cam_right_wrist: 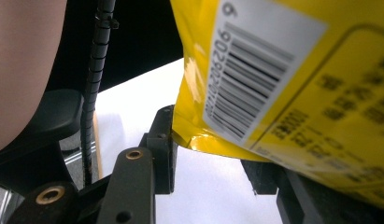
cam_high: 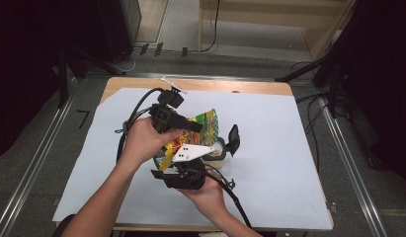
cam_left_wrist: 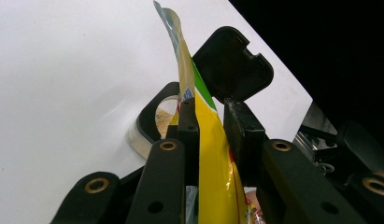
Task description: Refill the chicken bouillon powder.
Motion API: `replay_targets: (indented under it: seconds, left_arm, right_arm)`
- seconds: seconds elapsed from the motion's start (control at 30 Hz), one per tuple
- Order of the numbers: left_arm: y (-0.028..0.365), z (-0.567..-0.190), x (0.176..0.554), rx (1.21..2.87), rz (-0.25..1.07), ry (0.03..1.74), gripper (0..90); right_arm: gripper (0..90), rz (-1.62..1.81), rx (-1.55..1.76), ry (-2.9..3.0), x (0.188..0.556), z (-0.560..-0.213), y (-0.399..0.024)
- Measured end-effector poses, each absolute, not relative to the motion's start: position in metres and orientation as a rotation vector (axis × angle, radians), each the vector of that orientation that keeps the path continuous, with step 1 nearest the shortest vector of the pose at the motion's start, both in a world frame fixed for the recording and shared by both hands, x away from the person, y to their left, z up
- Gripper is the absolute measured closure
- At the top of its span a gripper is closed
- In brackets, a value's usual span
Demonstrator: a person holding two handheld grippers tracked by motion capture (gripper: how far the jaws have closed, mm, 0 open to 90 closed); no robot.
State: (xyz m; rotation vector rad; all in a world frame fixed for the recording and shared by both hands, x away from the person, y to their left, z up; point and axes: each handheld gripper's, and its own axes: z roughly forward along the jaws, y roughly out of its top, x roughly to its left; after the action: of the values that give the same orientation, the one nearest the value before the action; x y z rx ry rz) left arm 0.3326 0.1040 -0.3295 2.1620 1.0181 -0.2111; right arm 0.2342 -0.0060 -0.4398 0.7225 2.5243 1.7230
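A yellow and green snack bag (cam_high: 204, 124) is held above the table between both hands. My left gripper (cam_high: 188, 126) is shut on it; in the left gripper view both jaws press flat on the bag (cam_left_wrist: 213, 158), whose top edge stands up past them. Below it sits a clear jar (cam_left_wrist: 150, 119) with a black rim, tan contents and its flip lid (cam_left_wrist: 231, 65) open, also seen in the high view as the jar (cam_high: 218, 151). My right gripper (cam_right_wrist: 213, 154) is under the bag (cam_right_wrist: 273, 70), jaws apart, with the bag's lower corner hanging between them.
A white sheet (cam_high: 279, 148) covers the wooden table (cam_high: 240, 87). Black cables trail from both grippers over the left and front of the table. Metal rails run along the floor at both sides, with dark stands at the back right.
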Motion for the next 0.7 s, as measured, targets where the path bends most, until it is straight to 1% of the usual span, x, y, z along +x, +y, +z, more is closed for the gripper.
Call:
replay_targets:
  seconds: [0.7]
  left_arm:
    - [0.1051,-0.3298,0.3319,2.160,-0.234,1.012,77.4]
  right_arm:
    - [62.1,1.727,0.714,2.532,0.2330,-0.4392,-0.0045]
